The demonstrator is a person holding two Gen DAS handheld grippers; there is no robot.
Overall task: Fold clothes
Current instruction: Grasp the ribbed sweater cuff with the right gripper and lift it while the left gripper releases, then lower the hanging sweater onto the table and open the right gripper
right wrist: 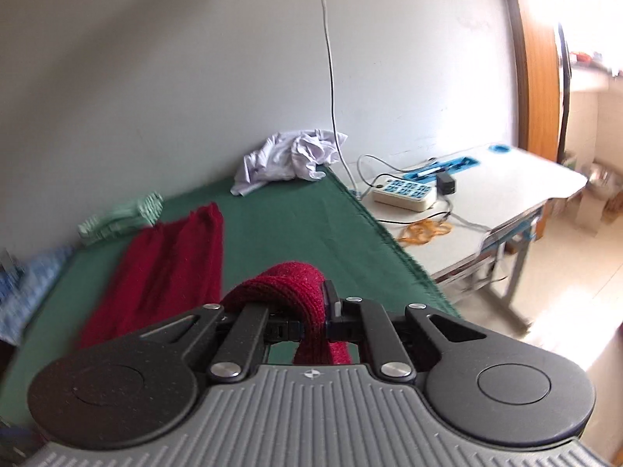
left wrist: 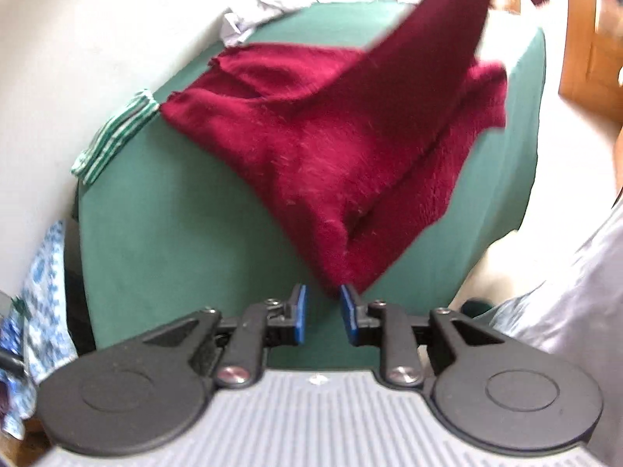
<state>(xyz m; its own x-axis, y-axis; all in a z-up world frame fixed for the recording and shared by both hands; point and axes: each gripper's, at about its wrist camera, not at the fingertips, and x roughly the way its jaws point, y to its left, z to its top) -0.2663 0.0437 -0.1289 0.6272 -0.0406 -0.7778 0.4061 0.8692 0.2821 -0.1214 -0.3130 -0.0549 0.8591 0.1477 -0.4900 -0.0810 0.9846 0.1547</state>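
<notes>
A dark red knit sweater point(left wrist: 331, 136) lies across the green-covered table point(left wrist: 175, 214). One part of it is pulled up toward the top right, out of the left wrist view. Its near corner hangs down to my left gripper point(left wrist: 324, 303), whose blue pads point(left wrist: 300, 311) stand apart, open, with the corner's tip just between their ends. My right gripper point(right wrist: 315, 307) is held above the table, shut on a bunched fold of the sweater point(right wrist: 288, 284) that drapes over its left finger. The sweater's remaining part point(right wrist: 163, 257) trails down to the green cover point(right wrist: 296, 218).
A green-and-white striped cloth point(left wrist: 117, 136) and a crumpled white garment point(right wrist: 288, 155) sit along the wall side. Blue patterned fabric point(left wrist: 43, 292) hangs at the left. A white desk point(right wrist: 506, 194) with a power strip point(right wrist: 405, 192) adjoins the table. A person's grey clothing point(left wrist: 564, 292) is at the right.
</notes>
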